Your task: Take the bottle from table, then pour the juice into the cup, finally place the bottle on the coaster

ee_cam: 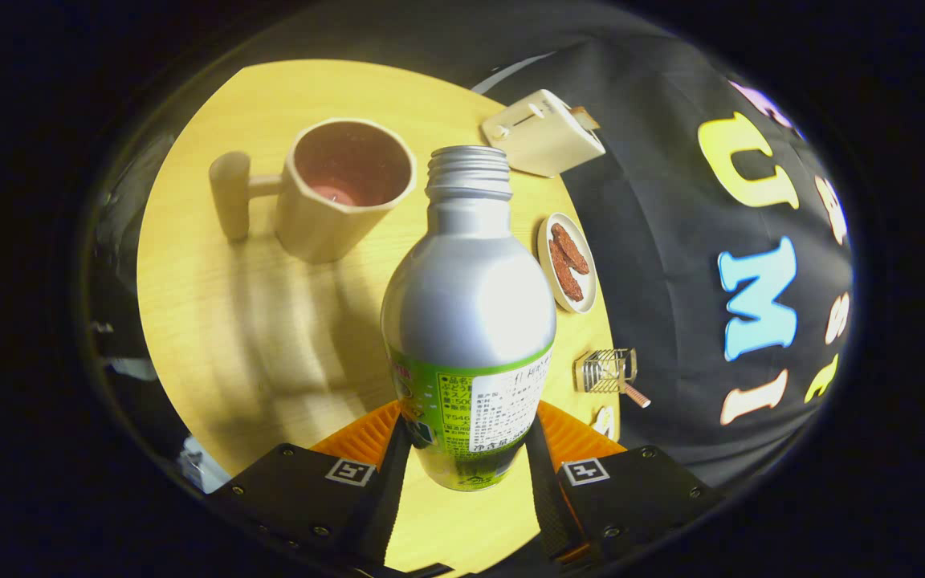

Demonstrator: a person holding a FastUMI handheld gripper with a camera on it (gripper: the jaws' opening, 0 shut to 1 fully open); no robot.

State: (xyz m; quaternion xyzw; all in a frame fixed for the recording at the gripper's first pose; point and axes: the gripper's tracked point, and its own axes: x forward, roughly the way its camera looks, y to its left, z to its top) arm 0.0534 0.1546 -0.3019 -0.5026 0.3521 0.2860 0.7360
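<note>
Tongs [469, 449] clamp the silver uncapped metal bottle [470, 313] above the round wooden desk [270, 337]; its mouth nears the beige faceted handled cup [342, 189]. Tilt slowly, mouth over cup.

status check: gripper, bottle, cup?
Gripper shut on uncapped silver metal bottle with green label, held off the table. Beige wooden-handled cup beyond, pinkish liquid at bottom. Path to cup clear.
</note>
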